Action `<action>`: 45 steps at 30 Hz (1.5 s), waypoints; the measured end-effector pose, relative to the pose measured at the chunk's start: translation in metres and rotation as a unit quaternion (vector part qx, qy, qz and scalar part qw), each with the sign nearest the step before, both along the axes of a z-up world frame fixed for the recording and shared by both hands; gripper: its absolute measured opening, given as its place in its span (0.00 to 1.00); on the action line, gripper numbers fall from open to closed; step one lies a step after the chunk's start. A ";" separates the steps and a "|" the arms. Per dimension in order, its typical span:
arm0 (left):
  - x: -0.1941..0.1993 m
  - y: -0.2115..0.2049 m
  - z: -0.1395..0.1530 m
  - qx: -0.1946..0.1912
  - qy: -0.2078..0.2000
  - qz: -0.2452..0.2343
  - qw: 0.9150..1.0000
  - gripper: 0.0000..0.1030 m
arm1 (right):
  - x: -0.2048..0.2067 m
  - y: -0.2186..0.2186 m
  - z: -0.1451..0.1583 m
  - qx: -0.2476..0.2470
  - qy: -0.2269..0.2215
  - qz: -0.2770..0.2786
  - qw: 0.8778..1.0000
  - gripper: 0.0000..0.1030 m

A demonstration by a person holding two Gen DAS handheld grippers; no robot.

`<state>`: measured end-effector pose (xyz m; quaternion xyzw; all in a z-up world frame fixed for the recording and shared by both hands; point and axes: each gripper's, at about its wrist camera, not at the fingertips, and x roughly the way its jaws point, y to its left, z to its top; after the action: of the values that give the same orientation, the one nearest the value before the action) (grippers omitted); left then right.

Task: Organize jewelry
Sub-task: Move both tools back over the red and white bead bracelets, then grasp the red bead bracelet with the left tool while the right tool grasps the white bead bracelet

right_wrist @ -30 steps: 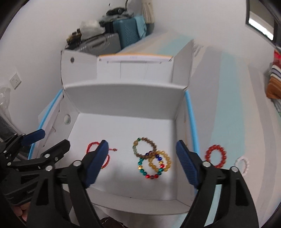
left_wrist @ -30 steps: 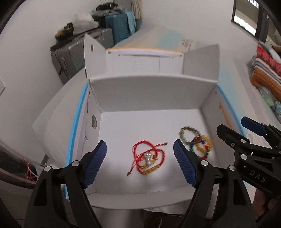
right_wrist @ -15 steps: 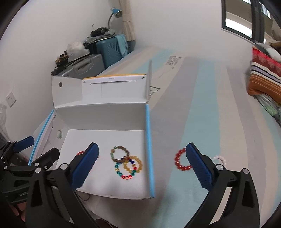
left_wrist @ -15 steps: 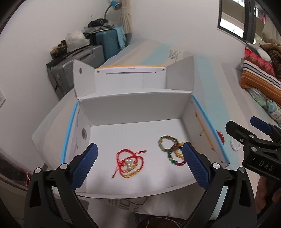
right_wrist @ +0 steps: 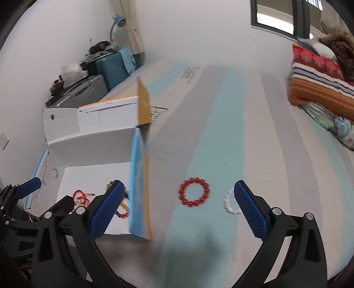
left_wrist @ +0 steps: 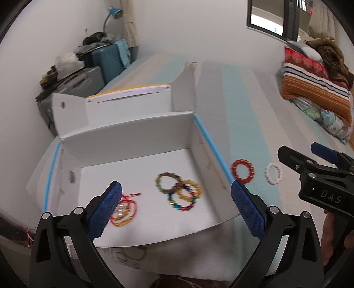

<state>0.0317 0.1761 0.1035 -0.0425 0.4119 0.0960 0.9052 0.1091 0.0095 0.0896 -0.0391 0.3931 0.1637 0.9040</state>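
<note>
A white cardboard box (left_wrist: 135,141) with blue edges lies open on the bed. On its floor are red cord bracelets (left_wrist: 125,210) and three overlapping beaded bracelets (left_wrist: 179,192). My left gripper (left_wrist: 174,186) hangs open above them with nothing between its fingers. Right of the box, a red bead bracelet (right_wrist: 194,191) and a white bead bracelet (right_wrist: 229,202) lie on the striped sheet. Over the red one my right gripper (right_wrist: 178,186) stands open and empty. Its right finger hides part of the white bracelet. Both loose bracelets (left_wrist: 242,171) also show in the left wrist view, near the right gripper (left_wrist: 303,152).
Folded blankets (left_wrist: 314,88) are piled at the far right of the bed. Suitcases (right_wrist: 99,75) with clutter and a blue lamp (right_wrist: 118,20) stand by the wall behind the box. The box's right wall (right_wrist: 138,177) rises between the two grippers.
Both grippers have swung to the right and their jaws have widened. The right wrist view has left the box's inside and now looks at the red and white bracelets on the sheet.
</note>
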 end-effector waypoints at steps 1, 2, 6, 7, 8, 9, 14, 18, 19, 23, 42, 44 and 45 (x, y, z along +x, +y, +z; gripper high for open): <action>0.003 -0.005 0.000 -0.001 0.000 -0.005 1.000 0.94 | 0.002 -0.006 -0.001 0.000 0.002 -0.006 1.000 0.93; 0.007 -0.012 -0.001 0.000 0.001 -0.010 1.000 0.94 | 0.004 -0.014 -0.002 0.000 0.004 -0.012 1.000 0.93; 0.019 -0.038 -0.003 -0.002 0.002 -0.030 1.000 0.94 | 0.010 -0.042 -0.006 0.003 0.009 -0.031 0.999 0.93; 0.023 -0.044 -0.004 -0.002 0.002 -0.035 0.999 0.94 | 0.012 -0.048 -0.006 0.003 0.009 -0.035 0.999 0.93; 0.026 -0.049 -0.004 -0.002 0.002 -0.038 0.999 0.94 | 0.014 -0.057 -0.008 0.003 0.011 -0.042 0.999 0.93; 0.029 -0.054 -0.004 -0.003 0.002 -0.042 0.999 0.94 | 0.016 -0.063 -0.009 0.002 0.013 -0.048 0.999 0.93; 0.051 -0.082 -0.011 -0.007 0.010 -0.061 0.998 0.94 | 0.030 -0.094 -0.017 0.002 0.024 -0.071 0.997 0.93; 0.069 -0.105 -0.019 -0.007 0.017 -0.076 0.997 0.94 | 0.044 -0.117 -0.027 0.002 0.036 -0.088 0.995 0.93; 0.074 -0.110 -0.021 -0.008 0.018 -0.079 0.997 0.94 | 0.047 -0.123 -0.030 0.001 0.039 -0.092 0.995 0.93; 0.092 -0.124 -0.031 -0.010 0.028 -0.078 0.997 0.94 | 0.061 -0.144 -0.041 -0.002 0.046 -0.106 0.993 0.93; 0.163 -0.138 -0.129 -0.027 0.090 -0.037 0.995 0.94 | 0.114 -0.155 -0.124 -0.029 0.080 -0.108 0.991 0.93; 0.167 -0.137 -0.138 -0.031 0.096 -0.033 0.994 0.94 | 0.116 -0.152 -0.130 -0.034 0.077 -0.104 0.991 0.93; 0.169 -0.135 -0.144 -0.033 0.100 -0.028 0.994 0.94 | 0.117 -0.151 -0.133 -0.034 0.078 -0.102 0.991 0.93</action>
<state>0.2012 0.0408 -0.0410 -0.0507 0.5042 0.0611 0.8599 0.2260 -0.1419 -0.0434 -0.0167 0.4695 0.0600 0.8808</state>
